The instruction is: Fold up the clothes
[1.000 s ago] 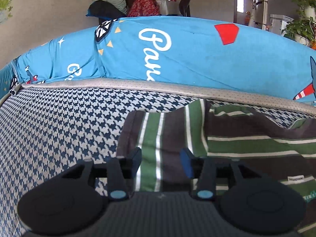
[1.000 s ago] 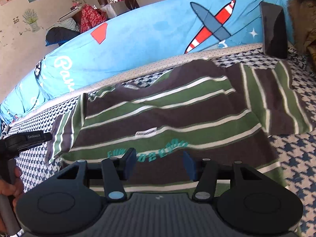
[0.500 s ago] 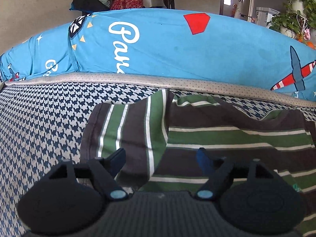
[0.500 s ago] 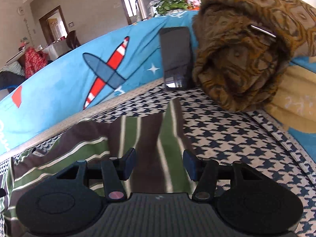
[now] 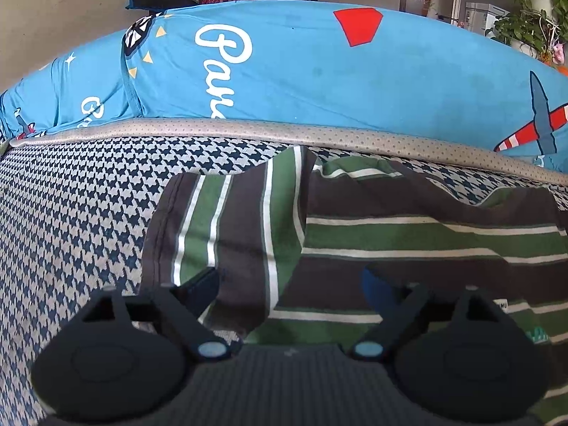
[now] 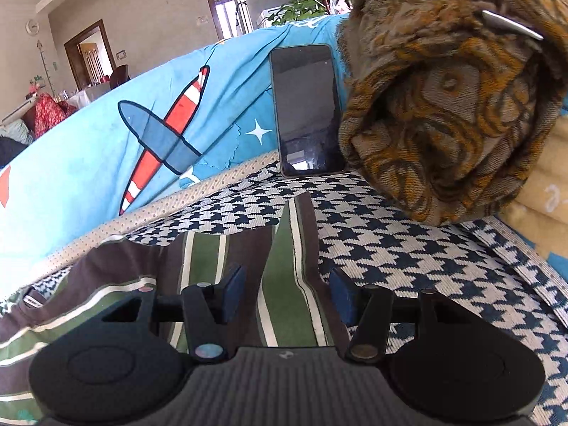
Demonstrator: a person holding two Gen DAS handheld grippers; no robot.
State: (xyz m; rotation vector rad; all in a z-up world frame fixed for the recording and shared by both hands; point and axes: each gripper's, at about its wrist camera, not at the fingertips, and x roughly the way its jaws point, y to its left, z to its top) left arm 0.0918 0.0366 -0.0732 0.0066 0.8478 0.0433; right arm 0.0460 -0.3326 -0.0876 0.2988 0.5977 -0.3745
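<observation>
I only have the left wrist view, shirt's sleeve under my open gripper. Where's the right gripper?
Observer: The right gripper is open over the shirt's other sleeve.
Operator: Anything near that sleeve?
Observer: A phone stands propped against the blue cushion just beyond it.
Operator: Anything else there?
Observer: A rolled brown blanket sits right of the phone, clear of the sleeve.
</observation>
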